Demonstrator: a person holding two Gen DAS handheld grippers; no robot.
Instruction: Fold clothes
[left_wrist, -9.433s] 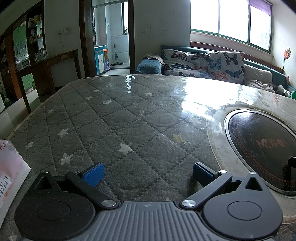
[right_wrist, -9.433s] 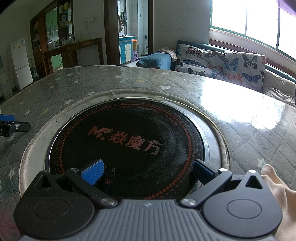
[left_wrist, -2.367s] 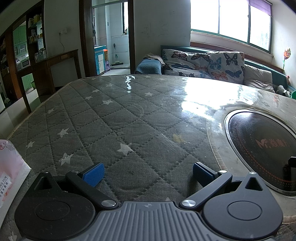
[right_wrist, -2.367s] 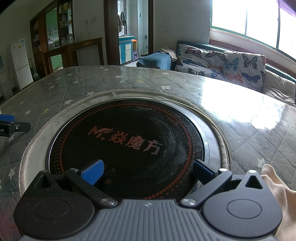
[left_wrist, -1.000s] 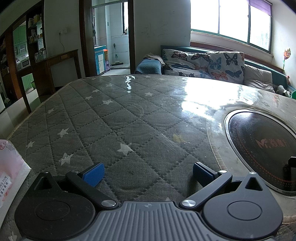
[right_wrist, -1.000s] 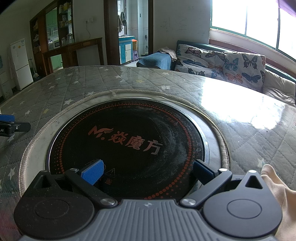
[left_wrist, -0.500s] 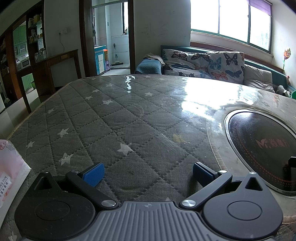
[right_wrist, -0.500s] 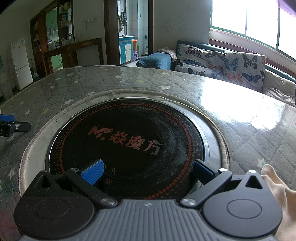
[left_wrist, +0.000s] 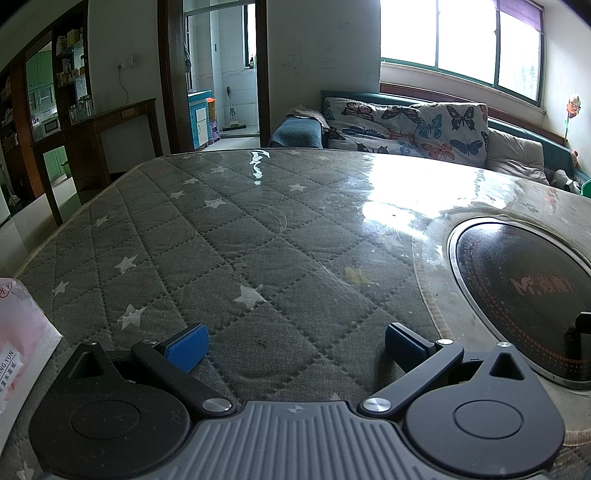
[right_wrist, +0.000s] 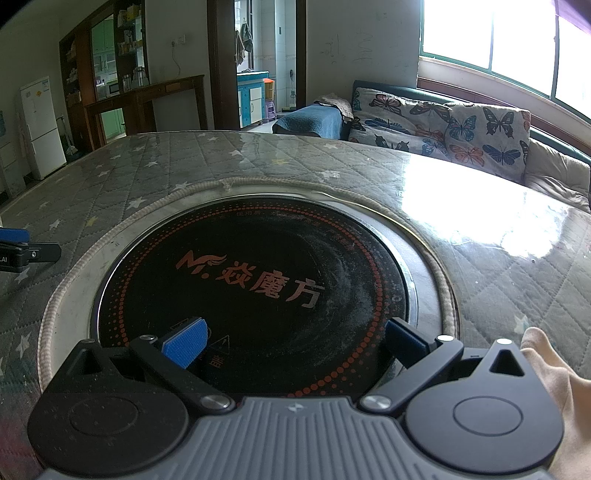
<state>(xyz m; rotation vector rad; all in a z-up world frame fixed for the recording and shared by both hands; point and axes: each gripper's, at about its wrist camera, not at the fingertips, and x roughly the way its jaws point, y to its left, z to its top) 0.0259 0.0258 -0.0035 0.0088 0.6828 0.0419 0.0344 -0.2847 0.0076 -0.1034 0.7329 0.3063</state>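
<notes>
Left wrist: left gripper (left_wrist: 295, 341) spread wide over quilted table (left_wrist: 229, 236). Right wrist: right gripper (right_wrist: 295, 339) likewise released above induction hob (right_wrist: 255, 280); beige cloth (right_wrist: 554, 380) at right edge.

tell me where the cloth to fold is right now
Only a beige cloth edge shows, at the lower right of the right wrist view, beside the right gripper and just right of the round black cooktop.

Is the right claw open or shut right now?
Open: the right claw has its blue pads spread wide over the induction cooktop, holding nothing.

Beige garment (right_wrist: 554, 387) cut by right edge
</notes>
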